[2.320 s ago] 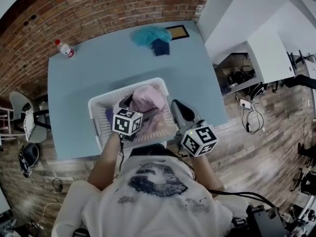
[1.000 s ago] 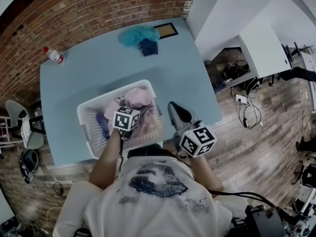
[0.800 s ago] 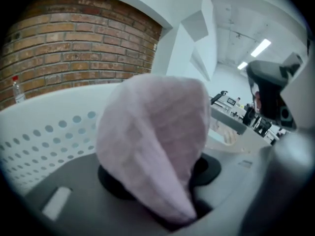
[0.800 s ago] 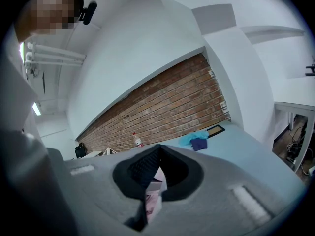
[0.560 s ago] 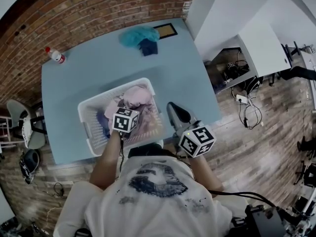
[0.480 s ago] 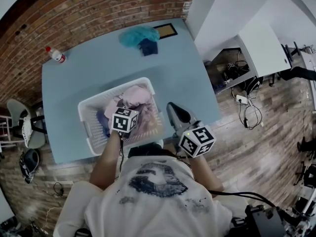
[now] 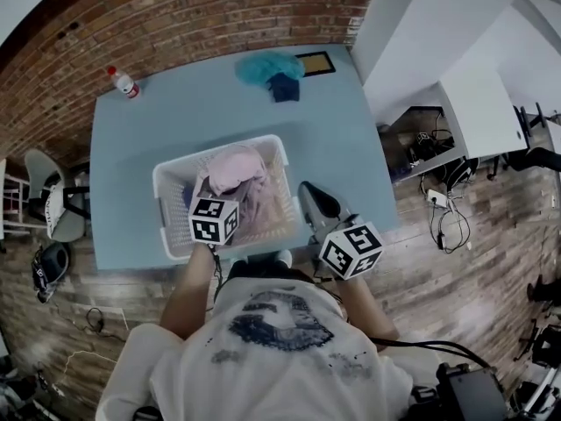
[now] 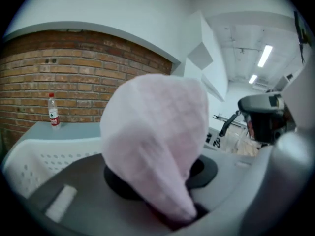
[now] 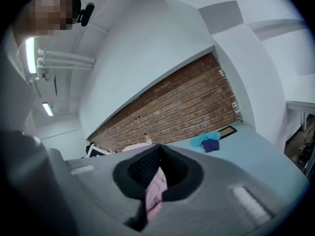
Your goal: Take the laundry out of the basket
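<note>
— We are standing in a lab or office workroom, aren't we?
— We are thinking so. White desks (image 7: 478,103) are trailing cables (image 7: 451,217) onto the wood floor (image 7: 491,279), an office chair (image 7: 53,209) is sitting beside a blue table (image 7: 175,130) under a brick wall (image 7: 175,7), and strip lights (image 8: 264,55) are glowing overhead.

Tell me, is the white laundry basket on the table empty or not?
Not empty: a heap of pink laundry lies inside the basket.

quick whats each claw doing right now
left claw: has just been closing, now shut on the pink garment.
right claw: shut, with a strip of pink cloth pinched between its jaws.
</note>
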`<state>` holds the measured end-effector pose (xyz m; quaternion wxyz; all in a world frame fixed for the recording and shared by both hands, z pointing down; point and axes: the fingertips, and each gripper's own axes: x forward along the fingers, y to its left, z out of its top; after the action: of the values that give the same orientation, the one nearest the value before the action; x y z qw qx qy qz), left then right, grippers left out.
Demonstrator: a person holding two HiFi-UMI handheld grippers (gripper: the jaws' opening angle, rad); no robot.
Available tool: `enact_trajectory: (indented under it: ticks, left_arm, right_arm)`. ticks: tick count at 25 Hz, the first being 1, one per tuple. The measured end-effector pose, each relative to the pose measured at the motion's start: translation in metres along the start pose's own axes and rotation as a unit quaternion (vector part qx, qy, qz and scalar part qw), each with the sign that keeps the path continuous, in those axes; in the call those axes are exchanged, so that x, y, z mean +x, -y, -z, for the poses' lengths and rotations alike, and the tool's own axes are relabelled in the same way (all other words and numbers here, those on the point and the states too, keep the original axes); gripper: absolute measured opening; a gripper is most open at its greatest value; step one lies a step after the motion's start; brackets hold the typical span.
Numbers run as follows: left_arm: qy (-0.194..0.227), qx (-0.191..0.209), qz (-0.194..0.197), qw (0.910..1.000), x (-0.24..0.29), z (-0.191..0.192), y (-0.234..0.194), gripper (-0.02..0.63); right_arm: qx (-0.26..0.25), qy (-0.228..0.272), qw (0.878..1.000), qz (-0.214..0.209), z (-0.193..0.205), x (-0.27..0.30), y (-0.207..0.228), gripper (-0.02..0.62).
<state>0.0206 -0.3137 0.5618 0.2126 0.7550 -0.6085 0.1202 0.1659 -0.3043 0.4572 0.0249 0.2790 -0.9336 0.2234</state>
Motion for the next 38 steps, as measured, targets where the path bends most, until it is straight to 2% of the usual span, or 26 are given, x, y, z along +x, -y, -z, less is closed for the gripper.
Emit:
enact_trajectory:
  ticks: [5,12,20,26,30,38]
  left_arm:
    - [0.069,0.005,-0.032,0.9971,-0.040,-0.028,-0.014,0.163]
    - [0.107,0.000,-0.046,0.9932,-0.088,-0.054,-0.033,0.161]
    - [0.165,0.003,-0.057,0.9847,-0.143,-0.099,-0.053,0.160]
    - [0.220,0.014,-0.076,0.9725,-0.198,-0.129,-0.067,0.160]
    - [0.240,0.020,-0.102,0.9651,-0.237,-0.141,-0.077,0.160]
    - [0.269,0.027,-0.157,0.9499,-0.320,-0.137,-0.108,0.160]
  right_arm:
    - [-0.009,0.003,1.000,-0.022,-0.001,0.007,-0.020,-0.003]
    - [-0.026,0.014,0.999,-0.033,-0.008,0.027,-0.056,-0.003]
    - [-0.050,0.022,0.997,-0.055,-0.017,0.046,-0.103,-0.003]
    - [-0.071,0.035,0.994,-0.078,-0.029,0.058,-0.140,-0.003]
    - [-0.080,0.039,0.991,-0.096,-0.029,0.066,-0.170,-0.003]
    - [-0.095,0.045,0.983,-0.153,-0.021,0.087,-0.245,-0.003]
